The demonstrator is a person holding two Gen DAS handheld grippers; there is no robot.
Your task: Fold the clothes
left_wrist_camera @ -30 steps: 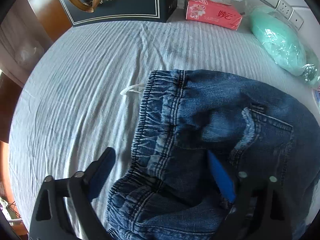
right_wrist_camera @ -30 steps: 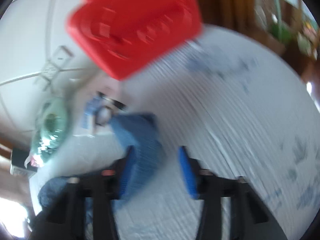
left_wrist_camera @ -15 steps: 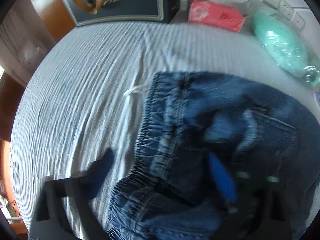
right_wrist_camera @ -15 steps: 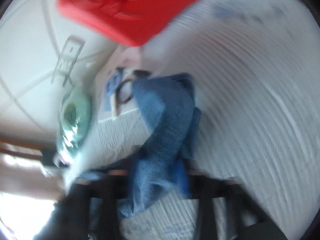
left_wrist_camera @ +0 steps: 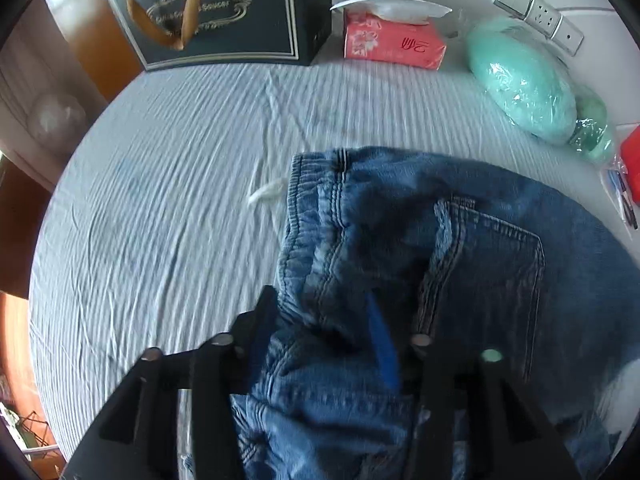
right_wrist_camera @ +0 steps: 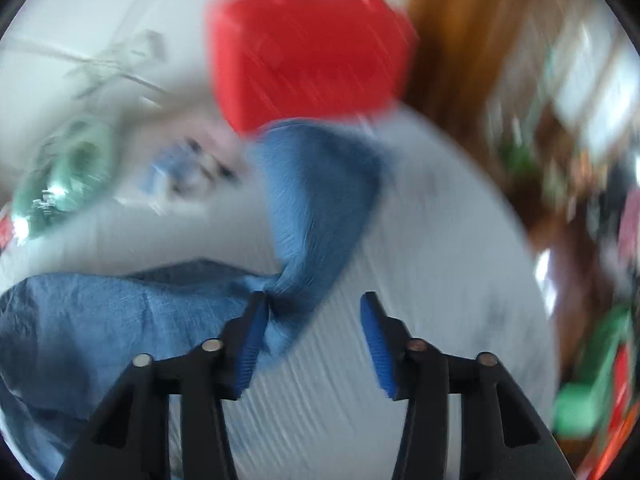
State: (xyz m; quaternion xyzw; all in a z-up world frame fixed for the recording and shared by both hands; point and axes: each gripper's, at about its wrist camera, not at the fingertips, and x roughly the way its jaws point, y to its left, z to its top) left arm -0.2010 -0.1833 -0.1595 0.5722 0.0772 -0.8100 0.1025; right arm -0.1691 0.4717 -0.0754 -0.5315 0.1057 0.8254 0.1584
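A pair of blue denim jeans [left_wrist_camera: 460, 264] is spread on the pale striped bedsheet [left_wrist_camera: 180, 184], with the elastic waistband turned toward the dark gift bag [left_wrist_camera: 224, 12] standing at the far edge of the sheet. The left gripper [left_wrist_camera: 320, 332] is clamped on a bunched part of the waistband, denim being pinched between its blue pads. A white drawstring end [left_wrist_camera: 268, 194] is seen just beside the waistband, on the gift-bag side. Beside the gift bag a red tissue box [left_wrist_camera: 394, 42] is set, and further along, a green plastic-wrapped bundle [left_wrist_camera: 524, 80].

In the blurred right wrist view, the right gripper [right_wrist_camera: 314, 334] is held with its fingers apart; a twisted jeans leg [right_wrist_camera: 316, 208] appears to touch the left pad only. A red case [right_wrist_camera: 308, 44] is seen beyond the leg.
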